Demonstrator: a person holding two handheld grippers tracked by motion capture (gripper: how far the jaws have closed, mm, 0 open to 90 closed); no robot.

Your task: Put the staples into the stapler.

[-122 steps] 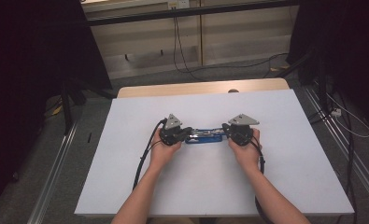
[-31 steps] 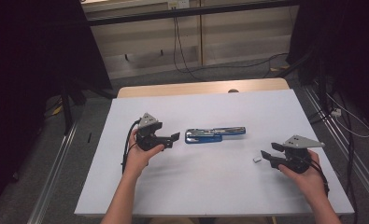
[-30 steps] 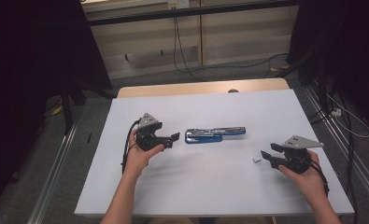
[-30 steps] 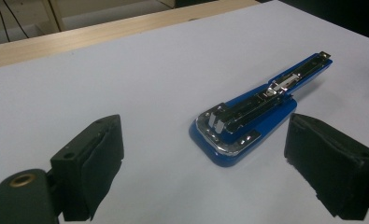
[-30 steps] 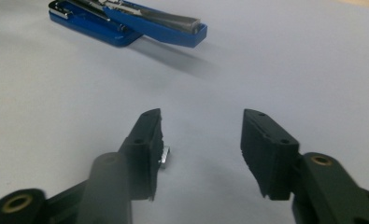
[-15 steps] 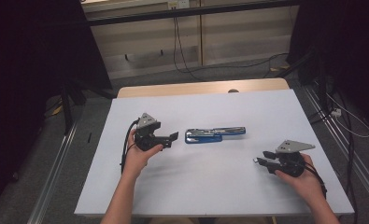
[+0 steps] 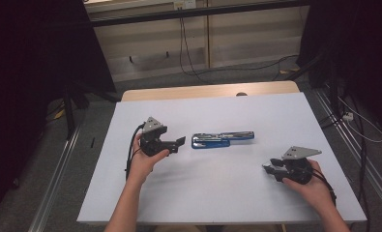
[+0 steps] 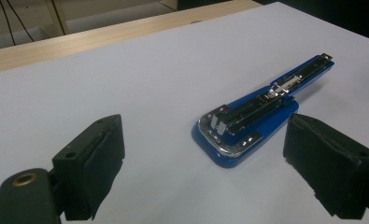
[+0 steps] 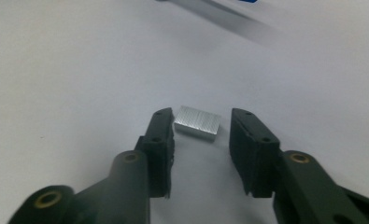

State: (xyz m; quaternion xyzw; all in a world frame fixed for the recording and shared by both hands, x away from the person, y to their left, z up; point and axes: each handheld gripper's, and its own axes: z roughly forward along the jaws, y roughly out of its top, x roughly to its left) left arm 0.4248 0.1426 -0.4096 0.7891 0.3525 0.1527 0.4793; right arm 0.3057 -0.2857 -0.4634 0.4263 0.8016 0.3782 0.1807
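One small rectangular strip of silvery metal staples [image 9: 197, 122] lies flat on the white table sheet [image 7: 217, 193], its top finely ribbed and bright. In the right gripper view it sits at the tips of the right gripper [image 9: 199, 128], between the two black jaws, with a narrow gap on either side; the jaws have just been opening a little and do not press on it, so they stand narrow and loose around it. No writing can be read on the strip. In the high view it is a pale speck [image 7: 265, 167] at the nose of the right gripper [image 7: 271, 165], near the table's right front part.

One blue stapler with a chromed metal magazine [image 7: 222, 139] lies at the middle of the sheet, swung open so that the blue base and the long silver-and-black upper arm stretch out in one line. In the left gripper view the stapler [image 8: 261, 112] shows its rounded blue end nearest the camera; no brand or label is legible on it. It is well apart from the staple strip.

The left gripper [image 7: 180, 141] rests just left of the stapler, its jaws spread wide with nothing between them; the pads [image 8: 100, 163] are apart from the stapler's end. Two grippers, each held in one hand, with a black cable [image 7: 129, 154] trailing from the left one.
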